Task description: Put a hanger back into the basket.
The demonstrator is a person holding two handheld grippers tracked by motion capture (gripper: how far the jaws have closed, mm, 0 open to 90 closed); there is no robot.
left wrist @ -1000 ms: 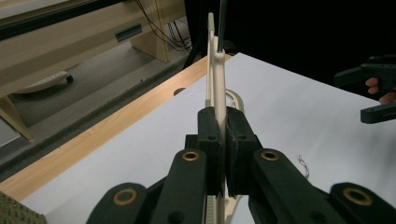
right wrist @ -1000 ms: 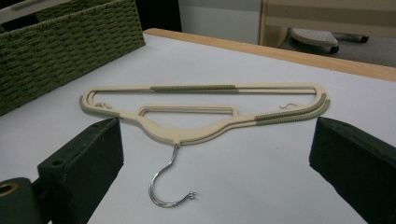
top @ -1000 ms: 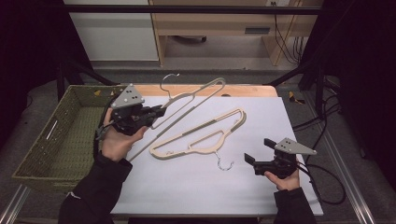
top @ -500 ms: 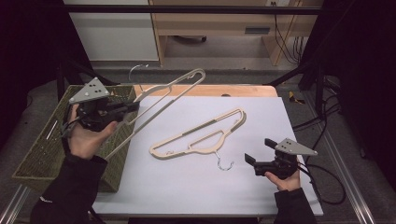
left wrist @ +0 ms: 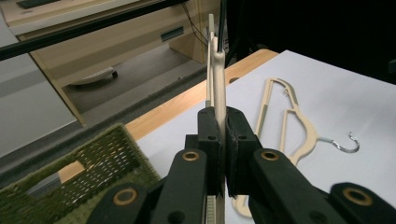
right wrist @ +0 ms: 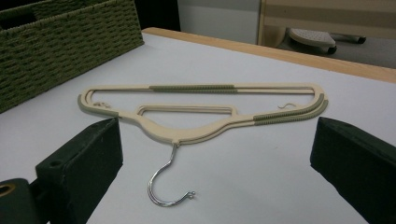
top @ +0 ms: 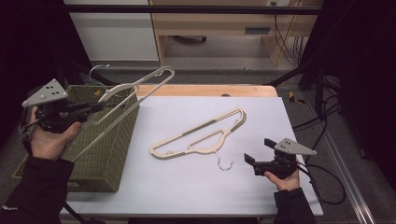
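Left tongs (top: 95, 108) clamped on a beige hanger (top: 135, 91) raised over the basket (top: 109, 154); its lower end is hidden. Right tongs (right wrist: 215, 154) apart, facing the second hanger (top: 201, 135) flat on the desk (top: 187, 186).

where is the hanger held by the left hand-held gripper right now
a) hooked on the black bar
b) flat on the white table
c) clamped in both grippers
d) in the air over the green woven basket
d: the left hand-held gripper is shut on one beige hanger, holding it raised above the green woven basket, while the other hanger lies flat on the table.
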